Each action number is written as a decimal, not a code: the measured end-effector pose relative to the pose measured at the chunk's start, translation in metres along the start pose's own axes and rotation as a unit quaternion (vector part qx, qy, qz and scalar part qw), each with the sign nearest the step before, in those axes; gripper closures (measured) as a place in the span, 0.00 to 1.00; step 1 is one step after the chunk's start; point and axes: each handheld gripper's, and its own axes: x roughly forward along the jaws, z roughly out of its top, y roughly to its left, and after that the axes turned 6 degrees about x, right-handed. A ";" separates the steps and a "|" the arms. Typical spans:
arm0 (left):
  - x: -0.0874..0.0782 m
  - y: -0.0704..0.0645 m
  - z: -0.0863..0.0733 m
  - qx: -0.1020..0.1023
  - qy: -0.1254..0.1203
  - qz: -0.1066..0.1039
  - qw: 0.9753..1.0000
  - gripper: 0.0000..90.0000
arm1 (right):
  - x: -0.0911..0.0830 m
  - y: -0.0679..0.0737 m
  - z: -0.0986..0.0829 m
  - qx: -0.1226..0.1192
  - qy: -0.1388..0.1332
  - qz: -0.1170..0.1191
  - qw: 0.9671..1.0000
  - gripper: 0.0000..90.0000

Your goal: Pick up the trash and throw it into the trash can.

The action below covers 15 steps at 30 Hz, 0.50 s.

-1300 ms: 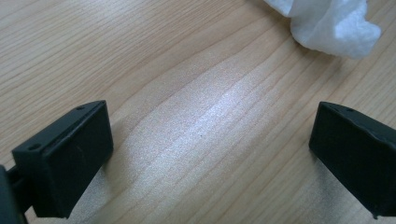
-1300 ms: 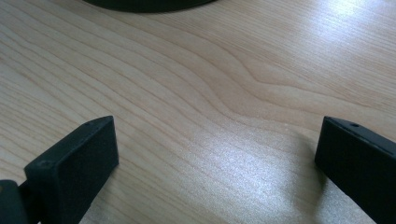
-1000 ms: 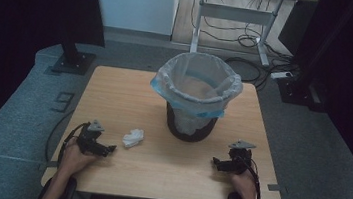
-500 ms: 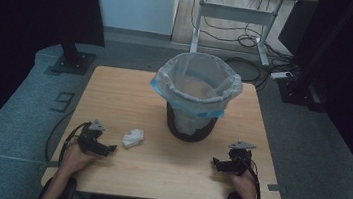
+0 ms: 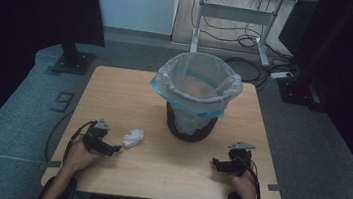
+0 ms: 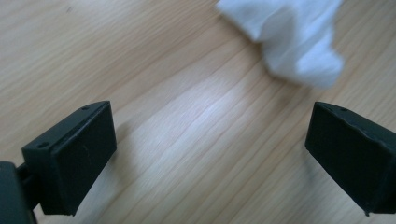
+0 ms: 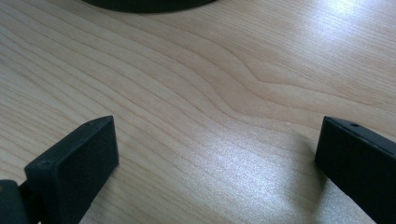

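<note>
The left gripper [image 5: 117, 148] is resting low on the wooden worktop [image 5: 130, 94] with its jaws standing wide apart, and the crumpled white tissue [image 5: 133, 137] is lying just beyond its tips, a little toward the lined waste bin [image 5: 196, 94] at the middle of the worktop. The right gripper [image 5: 214, 162] is sitting at the near right, well apart from the tissue, its jaws likewise spread over bare wood.
</note>
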 end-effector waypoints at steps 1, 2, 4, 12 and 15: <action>0.000 -0.001 0.003 0.004 -0.004 -0.002 1.000 0.02 | 0.000 0.000 0.000 0.000 0.000 0.000 1.000 0.00; 0.000 -0.002 0.006 0.007 -0.008 -0.003 1.000 0.02 | 0.000 0.000 0.000 0.000 0.000 0.000 1.000 0.00; 0.001 -0.004 0.013 0.013 -0.014 -0.006 1.000 0.03 | 0.000 0.000 0.000 0.000 0.000 0.000 1.000 0.00; 0.011 -0.010 0.034 0.029 -0.027 -0.017 0.999 0.07 | 0.000 0.001 0.000 0.000 0.000 0.000 1.000 0.00; 0.017 -0.013 0.040 0.039 -0.023 -0.019 0.999 0.10 | 0.000 0.001 0.000 -0.001 0.000 0.001 1.000 0.00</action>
